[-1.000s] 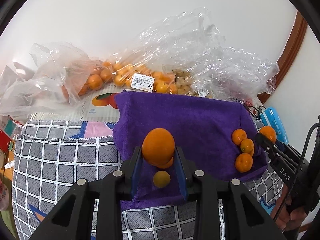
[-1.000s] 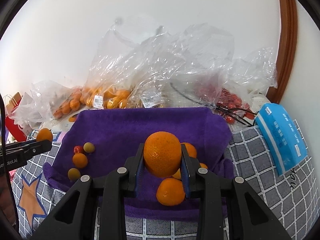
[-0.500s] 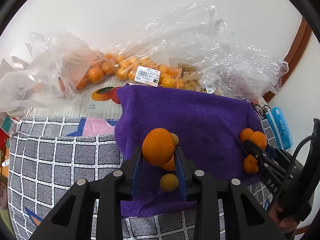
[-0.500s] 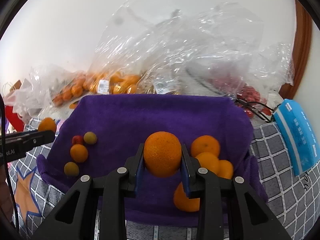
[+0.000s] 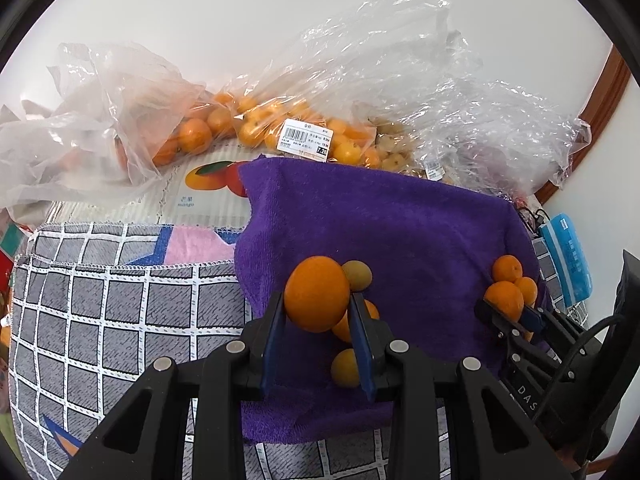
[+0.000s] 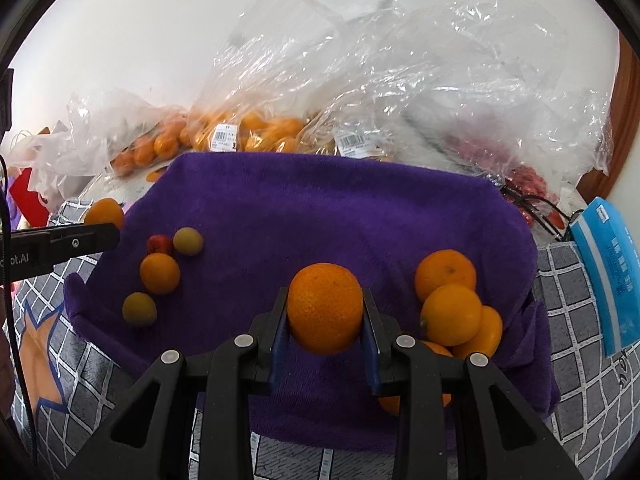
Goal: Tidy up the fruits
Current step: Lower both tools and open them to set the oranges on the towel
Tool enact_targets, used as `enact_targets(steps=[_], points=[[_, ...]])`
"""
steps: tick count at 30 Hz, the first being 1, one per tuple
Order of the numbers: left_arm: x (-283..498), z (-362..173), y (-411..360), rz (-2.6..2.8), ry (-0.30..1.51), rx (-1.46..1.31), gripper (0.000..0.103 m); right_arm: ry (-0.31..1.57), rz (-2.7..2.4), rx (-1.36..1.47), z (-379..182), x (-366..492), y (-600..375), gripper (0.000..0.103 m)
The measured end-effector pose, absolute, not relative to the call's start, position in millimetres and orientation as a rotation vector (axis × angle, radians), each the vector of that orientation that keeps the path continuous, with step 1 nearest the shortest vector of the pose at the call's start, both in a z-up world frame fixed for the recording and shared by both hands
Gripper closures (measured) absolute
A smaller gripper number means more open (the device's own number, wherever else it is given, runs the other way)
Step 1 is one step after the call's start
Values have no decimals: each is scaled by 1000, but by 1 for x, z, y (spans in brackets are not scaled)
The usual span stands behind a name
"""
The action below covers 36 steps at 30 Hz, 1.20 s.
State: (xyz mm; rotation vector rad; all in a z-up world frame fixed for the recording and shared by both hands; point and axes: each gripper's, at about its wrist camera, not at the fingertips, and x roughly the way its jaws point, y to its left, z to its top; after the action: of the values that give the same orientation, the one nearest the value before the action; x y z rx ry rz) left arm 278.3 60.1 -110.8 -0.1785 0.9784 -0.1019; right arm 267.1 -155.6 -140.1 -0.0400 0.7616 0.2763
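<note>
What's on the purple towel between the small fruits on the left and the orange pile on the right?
Only bare purple towel, seen in the right wrist view.

Purple towel (image 6: 320, 208); orange mandarins (image 6: 445, 274); grey cloth (image 5: 112, 312), white grid; light-blue packet (image 6: 608, 276) right of right gripper.

Both grippers' jaws clamped, level.
</note>
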Motion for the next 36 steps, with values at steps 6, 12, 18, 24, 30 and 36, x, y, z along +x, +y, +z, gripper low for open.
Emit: enact_targets(steps=[6, 12, 18, 24, 30, 36], points=[[280, -116, 61, -98, 988, -177, 72, 776, 279, -37, -147, 268, -155, 71], [282, -121, 60, -97, 998, -171, 72, 781, 280, -33, -151, 269, -155, 71], [284, -125, 60, -96, 1012, -164, 72, 778, 285, -45, -152, 270, -153, 71], [284, -131, 61, -94, 1029, -165, 72, 774, 276, -71, -153, 269, -150, 71], [285, -133, 61, -96, 1028, -167, 72, 773, 281, -88, -153, 268, -146, 71], [285, -132, 61, -96, 1028, -164, 72, 769, 289, -97, -155, 267, -145, 71]])
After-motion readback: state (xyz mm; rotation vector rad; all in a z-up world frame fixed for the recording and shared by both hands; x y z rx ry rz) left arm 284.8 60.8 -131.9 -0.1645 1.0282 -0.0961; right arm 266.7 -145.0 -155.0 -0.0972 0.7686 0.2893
